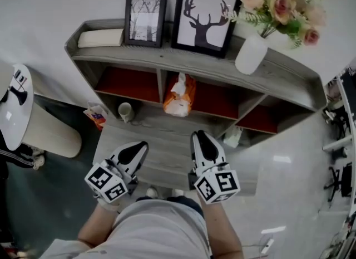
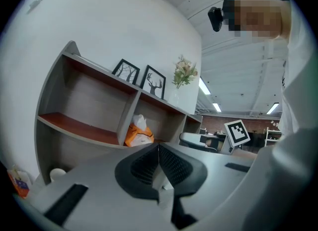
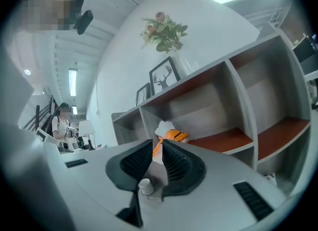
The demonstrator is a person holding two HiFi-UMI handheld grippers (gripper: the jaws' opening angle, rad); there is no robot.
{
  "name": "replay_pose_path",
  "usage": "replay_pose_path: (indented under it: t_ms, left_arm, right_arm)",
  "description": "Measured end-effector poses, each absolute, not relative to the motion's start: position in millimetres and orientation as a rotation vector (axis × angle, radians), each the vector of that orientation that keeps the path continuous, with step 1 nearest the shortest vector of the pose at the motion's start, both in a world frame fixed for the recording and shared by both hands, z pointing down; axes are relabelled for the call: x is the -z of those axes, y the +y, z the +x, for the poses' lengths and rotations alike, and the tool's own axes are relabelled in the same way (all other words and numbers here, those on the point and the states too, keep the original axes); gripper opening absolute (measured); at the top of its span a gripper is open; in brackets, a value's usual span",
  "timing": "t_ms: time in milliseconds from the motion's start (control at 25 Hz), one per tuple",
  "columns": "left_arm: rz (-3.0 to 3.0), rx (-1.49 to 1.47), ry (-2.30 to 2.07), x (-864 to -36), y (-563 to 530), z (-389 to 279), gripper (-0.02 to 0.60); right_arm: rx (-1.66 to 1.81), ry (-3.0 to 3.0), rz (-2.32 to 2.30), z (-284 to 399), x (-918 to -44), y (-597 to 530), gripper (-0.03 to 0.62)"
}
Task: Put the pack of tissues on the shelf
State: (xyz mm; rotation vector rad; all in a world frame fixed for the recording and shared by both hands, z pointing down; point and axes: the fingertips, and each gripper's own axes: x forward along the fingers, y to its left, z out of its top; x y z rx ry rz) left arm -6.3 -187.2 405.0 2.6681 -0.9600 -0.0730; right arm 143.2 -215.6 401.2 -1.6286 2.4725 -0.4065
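Observation:
The orange pack of tissues [image 1: 179,99] stands in the middle compartment of the grey shelf [image 1: 278,69], a white tissue sticking out of its top. It also shows far ahead in the left gripper view [image 2: 139,134] and the right gripper view [image 3: 171,135]. Both grippers hang in front of the shelf, well short of the pack. My left gripper [image 1: 140,145] [image 2: 159,146] is shut and holds nothing. My right gripper [image 1: 199,135] [image 3: 157,144] has its jaws drawn close with a narrow slit between the tips, and nothing sits in it.
Two framed pictures [image 1: 146,20], a white vase of flowers [image 1: 251,53] and a white box [image 1: 100,38] stand on the shelf's top. A white cup [image 1: 125,111] sits on the low step. A round white table [image 1: 14,107] stands at left.

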Motion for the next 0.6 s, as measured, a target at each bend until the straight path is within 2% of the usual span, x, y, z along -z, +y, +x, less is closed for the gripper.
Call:
replay_pose_path:
  t_ms: [600]
  left_arm:
    - [2.738, 0.049, -0.705, -407, -189, 54, 0.015]
  right_arm:
    - [0.449, 2.368, -1.751, 171, -412, -168, 0.067]
